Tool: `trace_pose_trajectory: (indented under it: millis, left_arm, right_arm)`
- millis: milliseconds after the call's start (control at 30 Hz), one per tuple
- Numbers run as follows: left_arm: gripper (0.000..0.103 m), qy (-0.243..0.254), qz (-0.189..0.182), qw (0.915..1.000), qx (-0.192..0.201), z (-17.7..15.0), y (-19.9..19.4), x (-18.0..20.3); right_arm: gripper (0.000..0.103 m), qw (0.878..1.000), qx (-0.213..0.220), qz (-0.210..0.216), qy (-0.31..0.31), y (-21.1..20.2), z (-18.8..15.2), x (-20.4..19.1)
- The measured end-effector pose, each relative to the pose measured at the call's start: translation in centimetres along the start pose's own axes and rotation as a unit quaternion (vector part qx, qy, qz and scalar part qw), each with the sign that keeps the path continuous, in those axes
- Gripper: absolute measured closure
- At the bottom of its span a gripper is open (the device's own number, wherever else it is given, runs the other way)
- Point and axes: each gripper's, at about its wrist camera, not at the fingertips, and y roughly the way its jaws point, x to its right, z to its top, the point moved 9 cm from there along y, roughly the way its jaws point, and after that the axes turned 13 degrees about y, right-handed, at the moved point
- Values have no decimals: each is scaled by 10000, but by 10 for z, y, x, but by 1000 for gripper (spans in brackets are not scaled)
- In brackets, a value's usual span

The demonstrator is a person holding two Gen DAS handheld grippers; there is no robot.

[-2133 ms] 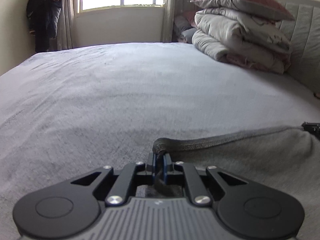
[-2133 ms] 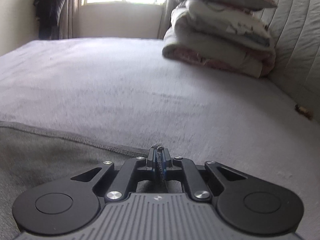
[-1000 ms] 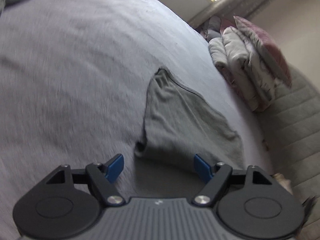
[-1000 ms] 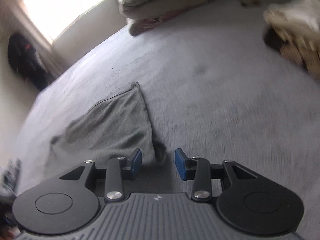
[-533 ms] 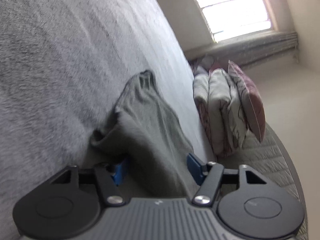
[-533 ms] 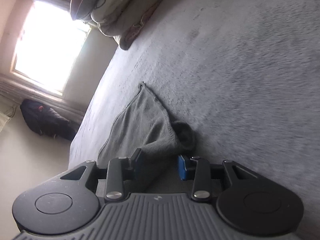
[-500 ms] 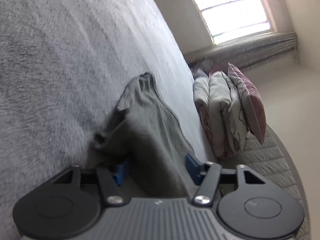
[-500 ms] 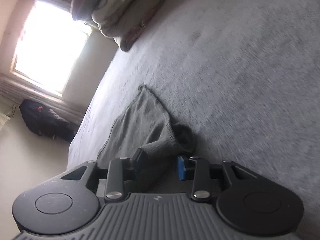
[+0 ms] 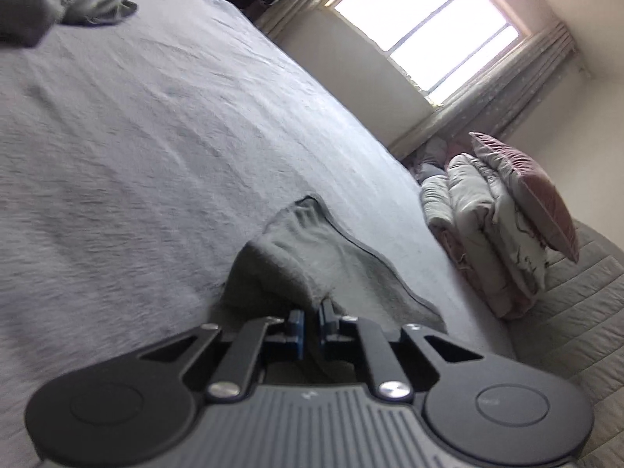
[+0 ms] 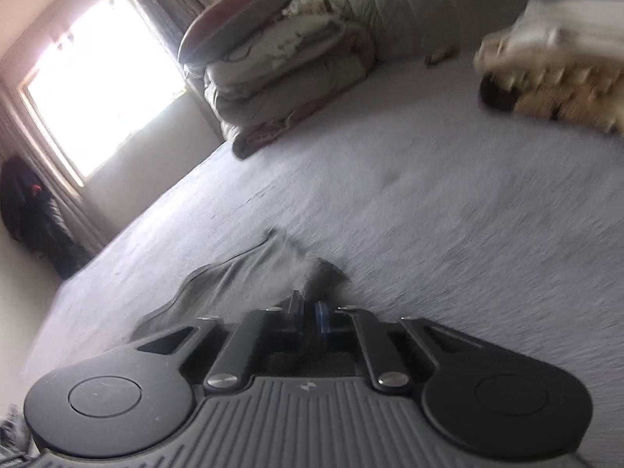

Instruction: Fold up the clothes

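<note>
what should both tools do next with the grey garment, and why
Probably lift together and carry the near edge toward the far edge. The left tool and right tool have just closed on the grey garment, which lies flat on the bed.

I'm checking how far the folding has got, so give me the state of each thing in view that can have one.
Left tool: shut on the grey garment's near edge, jaws just closed.
Right tool: shut on the grey garment, jaws just closed.
Grey garment: rumpled on the bed, pinched at two points, not yet folded over.
Bedding stack: folded, pink pillow on top.
Window: bright, curtains drawn aside.
</note>
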Motion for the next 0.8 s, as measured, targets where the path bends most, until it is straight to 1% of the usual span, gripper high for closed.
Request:
trace_pose_trajectory:
  millis: [67, 167, 267, 500, 667, 800]
  left_arm:
    - [96, -97, 24, 9999, -57, -2, -12, -4]
    - [96, -177, 6, 9997, -166, -11, -31, -7]
    - [96, -196, 10, 9994, -297, -26, -56, -13]
    - [96, -51, -72, 9987, -502, -62, -108, -20]
    - [96, -17, -135, 9986, -512, -84, -132, -31]
    - [96, 72, -115, 9985, -539, -98, -136, -42]
  right_arm:
    - [98, 9999, -111, 18, 28, -14, 3, 2]
    - [98, 9998, -162, -86, -35, -36, 2, 11]
    - [98, 9996, -191, -188, 7, -53, -8, 27]
    - [98, 9986, -327, -367, 173, -96, -22, 59]
    - [98, 9990, -263, -312, -191, -121, -31, 70]
    - [98, 9978, -316, -316, -493, -126, -43, 80]
